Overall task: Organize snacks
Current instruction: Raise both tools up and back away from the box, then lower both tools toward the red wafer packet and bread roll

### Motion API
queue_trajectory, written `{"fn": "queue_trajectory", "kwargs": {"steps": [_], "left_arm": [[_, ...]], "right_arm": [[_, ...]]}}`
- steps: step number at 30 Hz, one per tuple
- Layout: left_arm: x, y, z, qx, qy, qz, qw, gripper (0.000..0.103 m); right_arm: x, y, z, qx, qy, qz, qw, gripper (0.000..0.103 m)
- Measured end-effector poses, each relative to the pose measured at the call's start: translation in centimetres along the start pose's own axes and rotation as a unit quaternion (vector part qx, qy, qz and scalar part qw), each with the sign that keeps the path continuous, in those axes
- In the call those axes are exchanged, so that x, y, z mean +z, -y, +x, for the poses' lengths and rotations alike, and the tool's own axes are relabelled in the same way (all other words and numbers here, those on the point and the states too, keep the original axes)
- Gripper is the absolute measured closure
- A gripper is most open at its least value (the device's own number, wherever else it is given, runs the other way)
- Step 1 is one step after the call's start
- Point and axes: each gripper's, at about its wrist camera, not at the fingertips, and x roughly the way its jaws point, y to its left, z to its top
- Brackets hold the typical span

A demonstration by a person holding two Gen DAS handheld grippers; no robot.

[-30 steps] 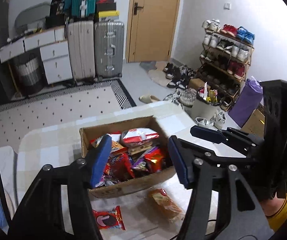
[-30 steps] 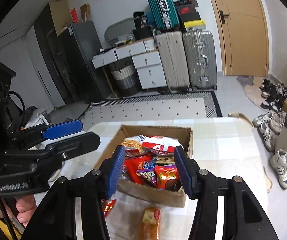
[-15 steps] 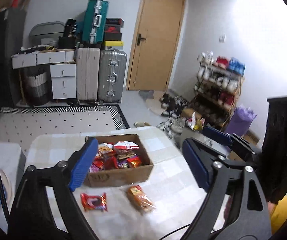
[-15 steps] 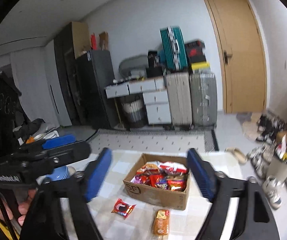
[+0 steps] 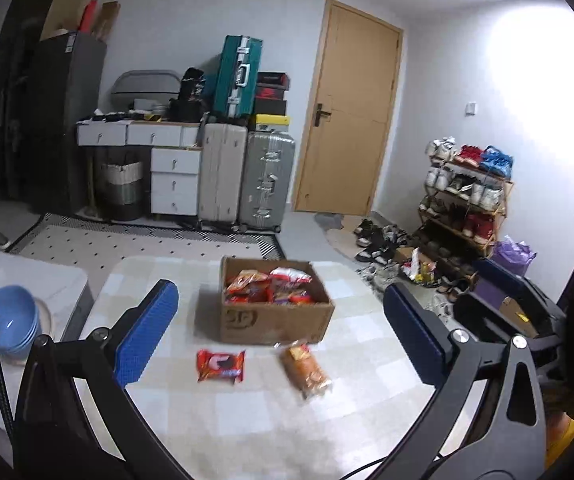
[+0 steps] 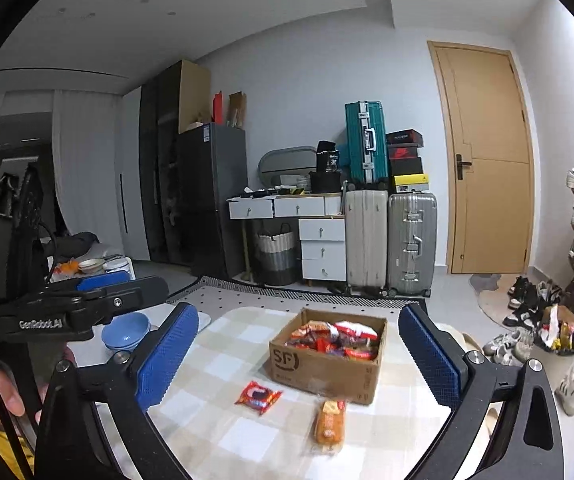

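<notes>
Behind the checked table [image 5: 247, 420] stand suitcases, drawers, a door and a shoe rack, and on it sits a cardboard box [image 5: 275, 322] already heaped with snack packets. Two snacks are left outside, just in front of the box: a red biscuit packet [image 5: 220, 365] and an orange-brown wrapped bun [image 5: 306, 372], so the sorting looks nearly done. Both the left gripper [image 5: 277, 336] and the right gripper [image 6: 297, 354] are opening wide with nothing between their pads, well back from the snacks.
</notes>
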Motion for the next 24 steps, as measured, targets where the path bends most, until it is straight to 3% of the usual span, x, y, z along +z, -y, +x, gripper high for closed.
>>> {"fn": "queue_trajectory", "kwargs": {"steps": [5,9,14,19,24], "left_arm": [[-3.9,0.4,-0.2,0.030,0.007,0.023,0.9993,0.000],[-7.0,1.0,0.6,0.043,-0.007,0.038,0.9983,0.000],[-9.2,1.1,3.8,0.053,-0.034,0.046,0.9970,0.000],[-10.2,-0.4,7.8,0.053,-0.069,0.016,0.9961,0.000],[-10.5,-2.3,12.6,0.084,-0.098,0.013,0.9916,0.000]], "right_arm": [[-3.8,0.2,-0.9,-0.013,-0.003,0.015,1.000,0.001],[-6.4,0.0,0.2,-0.019,-0.035,0.022,0.999,0.001],[-8.7,1.0,2.2,-0.019,-0.066,0.046,0.997,0.001],[-9.3,2.2,4.2,-0.022,-0.086,0.059,0.994,0.001],[-10.3,2.7,6.2,-0.023,-0.108,0.065,0.992,0.001]]}}
